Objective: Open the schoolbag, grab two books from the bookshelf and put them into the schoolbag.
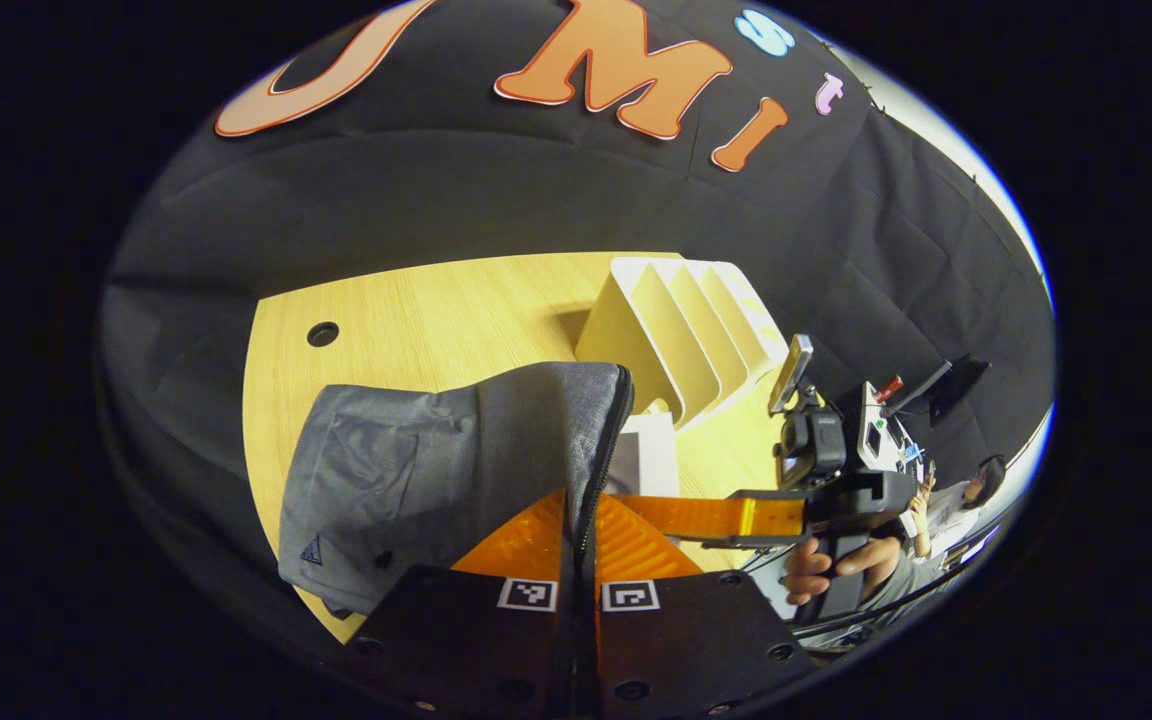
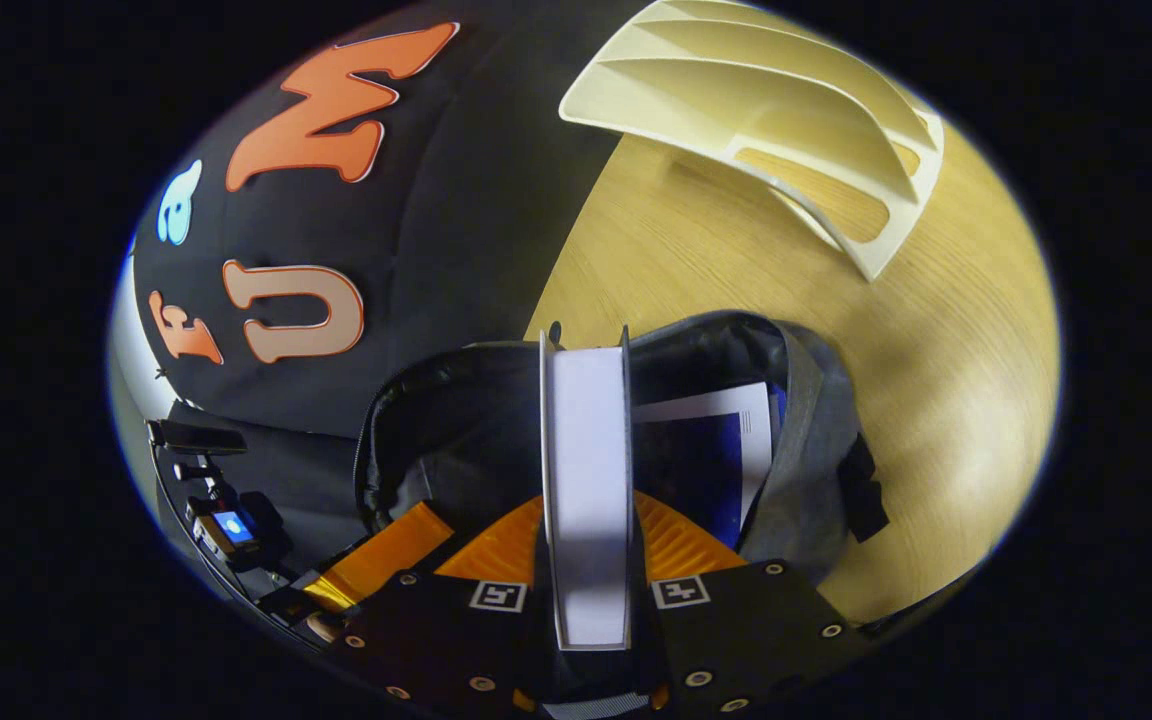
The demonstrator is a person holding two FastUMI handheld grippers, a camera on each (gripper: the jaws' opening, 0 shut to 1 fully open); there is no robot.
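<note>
Right up close in the right gripper view, my right gripper [image 2: 586, 560] is clamped on a white book [image 2: 586, 470], one finger on each cover, with the page edges facing me. Its long side runs straight away from me, and its far end hangs over the open mouth of the grey schoolbag [image 2: 806, 400]. So the bag lies just ahead of the book and under it, and I think the next move is to slide the book forward and down into that dark opening. Another book with a blue and white cover [image 2: 711, 450] already lies inside, on the right. In the left gripper view, my left gripper [image 1: 576, 545] is squeezed together on the zipper edge of the bag [image 1: 601, 440], and I think it is holding the mouth open. The right gripper is the nearer one to the opening for dropping the book in. On the wooden table [image 1: 416, 310], the cream bookshelf [image 1: 681, 335] stands far behind the bag, and I see no books in its slots. I cannot read any brand or writing on the books or the bag.
</note>
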